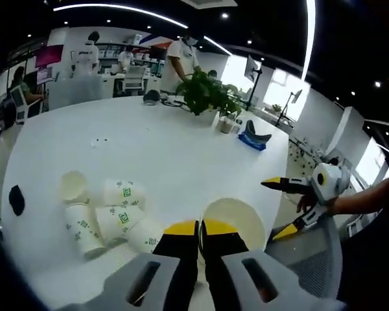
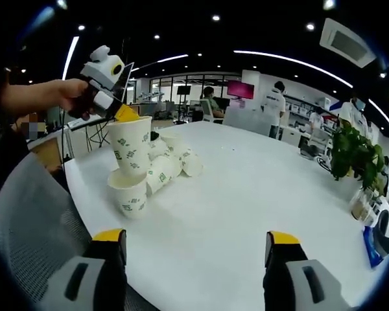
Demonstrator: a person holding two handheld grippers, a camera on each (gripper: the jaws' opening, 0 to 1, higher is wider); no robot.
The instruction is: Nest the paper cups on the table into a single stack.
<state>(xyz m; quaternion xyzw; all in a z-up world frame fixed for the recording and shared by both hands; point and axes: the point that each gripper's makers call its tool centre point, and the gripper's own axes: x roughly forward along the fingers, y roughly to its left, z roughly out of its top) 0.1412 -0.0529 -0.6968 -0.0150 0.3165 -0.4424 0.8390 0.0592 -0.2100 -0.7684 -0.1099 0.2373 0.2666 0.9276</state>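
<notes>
my left gripper (image 1: 200,228): yellow-tipped jaws drawn together on the rim of a white paper cup (image 1: 233,219), mouth facing the camera, nothing inside it. from my right gripper view that left gripper (image 2: 125,111) shows in a hand (image 2: 68,94), holding that cup (image 2: 131,148) nearly upright above the table, green print on its side; the cup's base sits just over, perhaps into, a lower cup (image 2: 129,193) standing mouth-up at the table edge, though i cannot tell if they touch.

my right gripper (image 2: 196,245): jaws spread wide, nothing between them, hovering over bare table (image 2: 246,194). in my left gripper view it (image 1: 284,207) appears off the table's edge, jaws wide apart, gripped by a hand (image 1: 309,201).

loose cups (image 1: 107,217): a cluster of white cups with green marks, some upright and empty, some lying on their sides, touching one another, near the held cup. same heap (image 2: 172,162) in my right gripper view.

further out: a small dark object (image 1: 16,199) at the table edge, a potted plant (image 1: 207,94) and a blue item (image 1: 253,137) at the far side; people stand beyond. my right gripper view adds a grey chair back (image 2: 32,220).
</notes>
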